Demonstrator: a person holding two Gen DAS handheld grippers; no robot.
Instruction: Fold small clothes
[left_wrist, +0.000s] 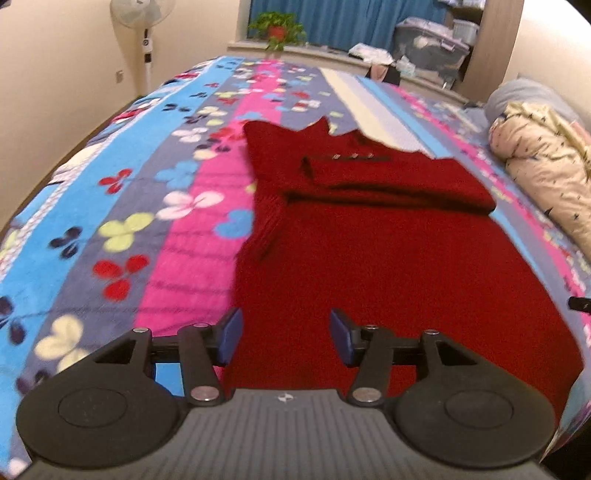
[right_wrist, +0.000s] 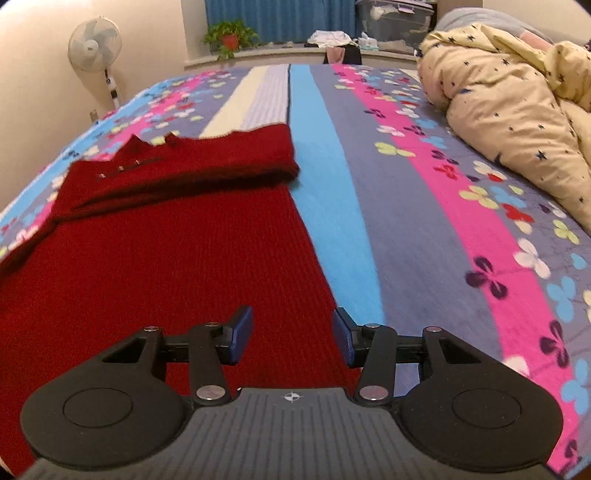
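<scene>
A dark red knitted sweater (left_wrist: 388, 251) lies flat on the bed, collar at the far end, with its sleeves folded across the chest. My left gripper (left_wrist: 286, 338) hovers over the sweater's near left edge, jaws apart, nothing between the blue pads. In the right wrist view the same sweater (right_wrist: 166, 258) fills the left half. My right gripper (right_wrist: 292, 336) hangs above its near right edge, open and empty, its right pad over the blue stripe.
The bed carries a striped flowered blanket (left_wrist: 122, 206). A rolled cream duvet (right_wrist: 517, 122) lies along the right side. A standing fan (right_wrist: 95, 44), a potted plant (right_wrist: 229, 35) and storage boxes (left_wrist: 430, 46) stand beyond the far edge.
</scene>
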